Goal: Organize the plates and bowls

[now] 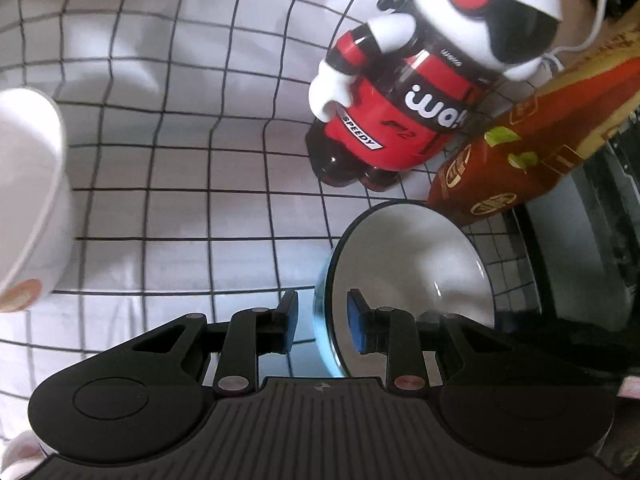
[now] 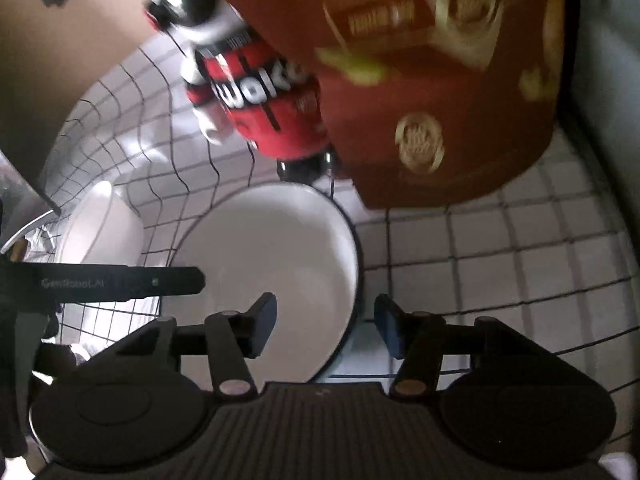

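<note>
The left tool (image 1: 322, 322) grips the tilted bowl's (image 1: 416, 264) rim, its opening facing sideways.

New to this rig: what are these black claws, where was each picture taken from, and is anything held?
There is no robot. A person holds a two-finger gripper in each hand, each with a camera looking along its fingers. One picture comes from the left gripper, the other from the right gripper. On the checked cloth are a figure-shaped bottle, a red box, a plain white bowl and a dark-rimmed bowl. Both grippers straddle the dark-rimmed bowl's rim. The right is open; whether the left grips it is unclear.
</note>
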Available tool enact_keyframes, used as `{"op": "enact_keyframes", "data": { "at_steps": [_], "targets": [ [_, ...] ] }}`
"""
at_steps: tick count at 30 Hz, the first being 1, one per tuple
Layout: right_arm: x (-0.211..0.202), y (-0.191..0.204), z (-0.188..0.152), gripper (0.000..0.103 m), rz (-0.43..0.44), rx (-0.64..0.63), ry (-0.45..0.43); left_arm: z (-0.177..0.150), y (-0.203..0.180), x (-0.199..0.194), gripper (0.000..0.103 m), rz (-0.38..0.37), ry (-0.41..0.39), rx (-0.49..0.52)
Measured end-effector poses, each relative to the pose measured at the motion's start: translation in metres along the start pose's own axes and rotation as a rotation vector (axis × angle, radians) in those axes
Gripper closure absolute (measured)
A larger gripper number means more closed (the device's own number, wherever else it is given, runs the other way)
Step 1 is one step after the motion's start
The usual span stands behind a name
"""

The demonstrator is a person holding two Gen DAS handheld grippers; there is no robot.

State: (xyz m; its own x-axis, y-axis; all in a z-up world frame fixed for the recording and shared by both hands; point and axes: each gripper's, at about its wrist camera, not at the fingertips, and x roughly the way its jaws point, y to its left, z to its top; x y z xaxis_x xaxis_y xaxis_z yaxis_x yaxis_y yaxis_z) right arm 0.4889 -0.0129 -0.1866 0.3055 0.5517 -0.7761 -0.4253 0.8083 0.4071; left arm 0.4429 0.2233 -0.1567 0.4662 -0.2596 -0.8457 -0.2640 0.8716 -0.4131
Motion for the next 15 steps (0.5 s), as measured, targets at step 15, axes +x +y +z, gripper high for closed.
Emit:
{"op": "enact_keyframes", "data": {
  "at_steps": [15],
  "targets": [
    [0.021,-0.012,-0.004,0.071,0.011,0.099,0.051,0.001,-0.008,0.040,0.070,-0.032,0.141,-0.016]
  ]
}}
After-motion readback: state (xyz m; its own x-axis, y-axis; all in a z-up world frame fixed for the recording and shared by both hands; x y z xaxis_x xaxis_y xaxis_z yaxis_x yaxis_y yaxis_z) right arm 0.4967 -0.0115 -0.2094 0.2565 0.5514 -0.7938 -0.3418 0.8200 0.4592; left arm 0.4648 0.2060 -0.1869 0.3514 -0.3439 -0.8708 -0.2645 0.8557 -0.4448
